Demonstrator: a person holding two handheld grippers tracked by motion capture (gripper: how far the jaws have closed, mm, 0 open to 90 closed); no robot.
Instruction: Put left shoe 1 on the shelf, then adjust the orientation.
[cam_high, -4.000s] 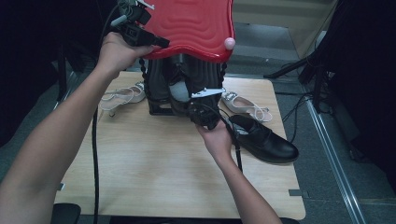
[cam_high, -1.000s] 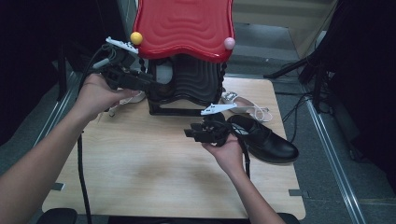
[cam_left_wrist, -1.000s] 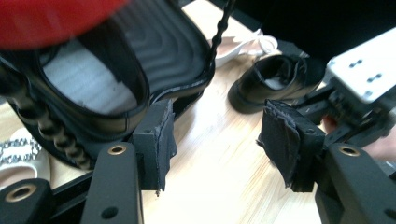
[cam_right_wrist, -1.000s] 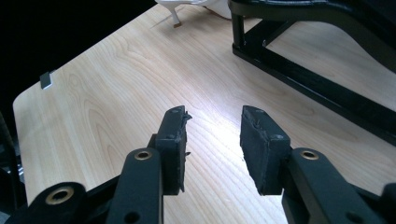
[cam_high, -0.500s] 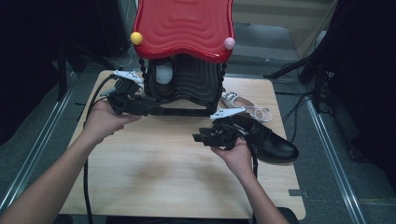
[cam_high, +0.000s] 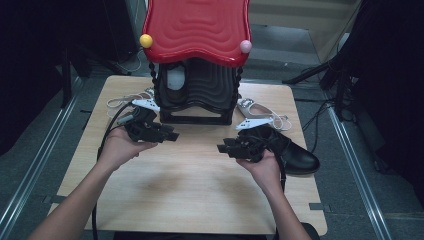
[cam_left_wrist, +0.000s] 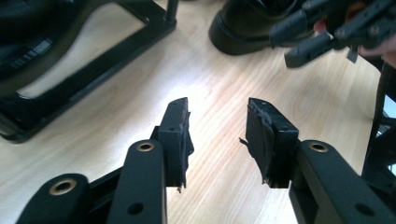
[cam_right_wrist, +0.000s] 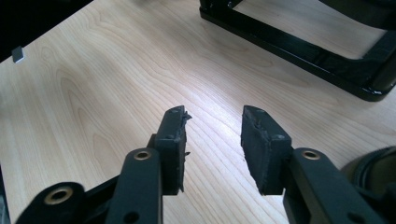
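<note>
A: We log the left gripper (cam_high: 172, 136) low over the wooden bench (cam_high: 190, 200), just in front of the black rack (cam_high: 197, 95) with the red wavy top (cam_high: 197, 27). Its jaws have just been closing, yet in the left gripper view they stand apart with only bare wood between them.

B: Agreed. We note the right gripper (cam_high: 222, 148) near the bench's right side, pointing toward the left one, the two well apart. Its jaws also stand apart, gripping nothing; the right gripper view shows wood grain in the gap and the rack's base bar (cam_right_wrist: 299, 44) beyond.

A: We place the black leather shoe (cam_high: 295, 152) on the bench just behind the right hand (cam_high: 262, 167), toe toward the right edge. Its toe (cam_left_wrist: 243, 28) shows in the left gripper view, beside the right gripper (cam_left_wrist: 322, 35).

B: We add a pale strappy sandal (cam_high: 257, 112) behind the shoe and another (cam_high: 125, 100) left of the rack. A dark shoe (cam_high: 175, 82) with pale lining sits inside the rack.
</note>
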